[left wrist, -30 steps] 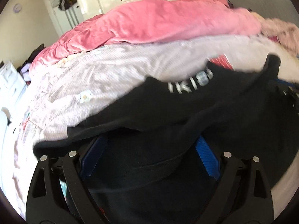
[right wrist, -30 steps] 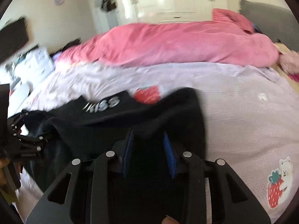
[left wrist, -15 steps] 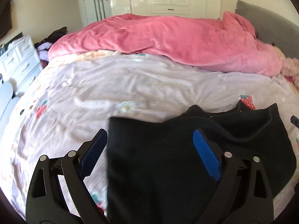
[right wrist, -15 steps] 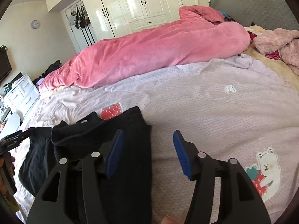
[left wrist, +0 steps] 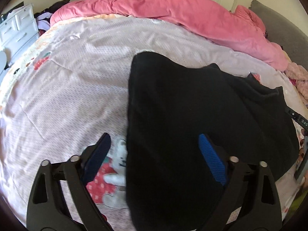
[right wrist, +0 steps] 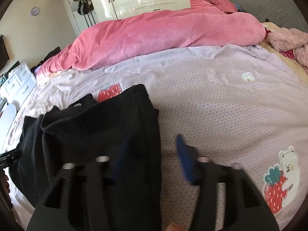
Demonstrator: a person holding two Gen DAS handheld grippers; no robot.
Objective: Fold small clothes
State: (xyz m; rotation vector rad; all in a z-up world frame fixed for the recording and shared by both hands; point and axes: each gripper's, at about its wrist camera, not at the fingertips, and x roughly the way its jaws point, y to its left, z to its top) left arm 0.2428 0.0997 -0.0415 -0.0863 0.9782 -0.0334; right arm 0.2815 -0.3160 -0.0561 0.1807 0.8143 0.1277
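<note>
A black garment (left wrist: pixel 202 115) is lying partly folded on a lilac bedspread (left wrist: pixel 67 86), its long axis running away from the person toward a pink duvet (left wrist: pixel 173 11) heaped across the far side. The left gripper (left wrist: pixel 154 159) is hovering over the garment's near left edge, its blue pads (left wrist: pixel 211 163) spread wide and holding nothing. The right gripper (right wrist: pixel 152 161), blurred, is also standing open, straddling the garment's right edge, one finger over black cloth and the other over bare bedspread. Both are sitting at the near end, the left seeming better centred for the next fold
</note>
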